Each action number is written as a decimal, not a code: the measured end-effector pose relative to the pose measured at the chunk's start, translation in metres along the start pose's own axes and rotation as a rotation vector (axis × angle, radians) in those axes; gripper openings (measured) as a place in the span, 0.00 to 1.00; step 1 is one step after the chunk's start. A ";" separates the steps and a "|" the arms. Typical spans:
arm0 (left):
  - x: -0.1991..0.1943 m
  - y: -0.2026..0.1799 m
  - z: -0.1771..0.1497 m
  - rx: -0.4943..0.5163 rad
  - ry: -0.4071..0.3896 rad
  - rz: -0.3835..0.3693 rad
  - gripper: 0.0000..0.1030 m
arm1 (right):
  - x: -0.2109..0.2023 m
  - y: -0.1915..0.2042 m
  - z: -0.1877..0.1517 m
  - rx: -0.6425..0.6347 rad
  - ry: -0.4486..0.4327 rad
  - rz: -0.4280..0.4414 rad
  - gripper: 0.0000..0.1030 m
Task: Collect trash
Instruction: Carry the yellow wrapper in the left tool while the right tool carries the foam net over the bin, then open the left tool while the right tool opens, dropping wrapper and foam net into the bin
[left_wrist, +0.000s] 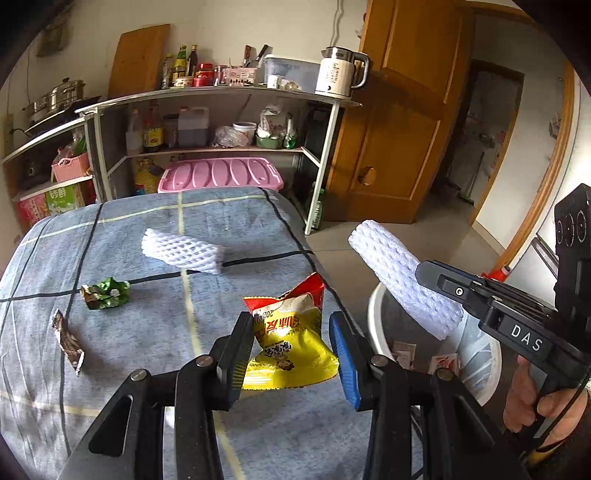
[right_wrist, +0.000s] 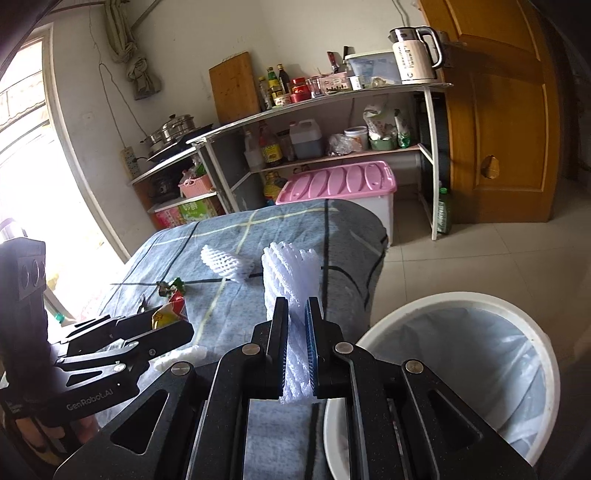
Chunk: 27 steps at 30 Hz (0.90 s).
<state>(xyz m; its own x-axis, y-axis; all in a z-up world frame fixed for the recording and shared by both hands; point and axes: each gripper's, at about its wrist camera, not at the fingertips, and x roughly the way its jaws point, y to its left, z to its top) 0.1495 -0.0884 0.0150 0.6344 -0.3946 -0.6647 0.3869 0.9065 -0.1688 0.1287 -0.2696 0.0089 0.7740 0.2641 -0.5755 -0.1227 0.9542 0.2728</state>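
— Blue checked cloth covers the worktop (left_wrist: 147, 332); what's carried?
— Left claw (left_wrist: 291, 354) grips a yellow crisp packet (left_wrist: 291, 343), right claw (right_wrist: 297, 347) pinches a white foam net sleeve (right_wrist: 291, 280).
— Next?
— Probably over the white lined bin (right_wrist: 461, 369), lower right, then release.

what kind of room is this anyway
Most likely a home kitchen or kitchen storeroom: a shelf rack with sauce bottles, an electric kettle on top, and a steamer pot on a cooktop.

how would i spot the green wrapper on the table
Start at the table with the blue plaid cloth. Left of the white foam net lying there sits the green wrapper. It is the only crumpled, shiny green piece.
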 end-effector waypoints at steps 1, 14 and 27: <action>0.002 -0.008 0.000 0.009 0.002 -0.011 0.41 | -0.005 -0.006 -0.001 0.006 -0.005 -0.011 0.09; 0.041 -0.101 -0.009 0.108 0.072 -0.149 0.41 | -0.042 -0.077 -0.027 0.097 0.005 -0.131 0.09; 0.080 -0.145 -0.025 0.146 0.167 -0.200 0.42 | -0.048 -0.127 -0.049 0.162 0.066 -0.205 0.09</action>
<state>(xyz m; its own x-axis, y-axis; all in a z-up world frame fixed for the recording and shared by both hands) 0.1275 -0.2477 -0.0316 0.4213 -0.5220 -0.7416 0.5931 0.7772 -0.2101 0.0770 -0.3966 -0.0359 0.7297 0.0808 -0.6790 0.1382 0.9551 0.2622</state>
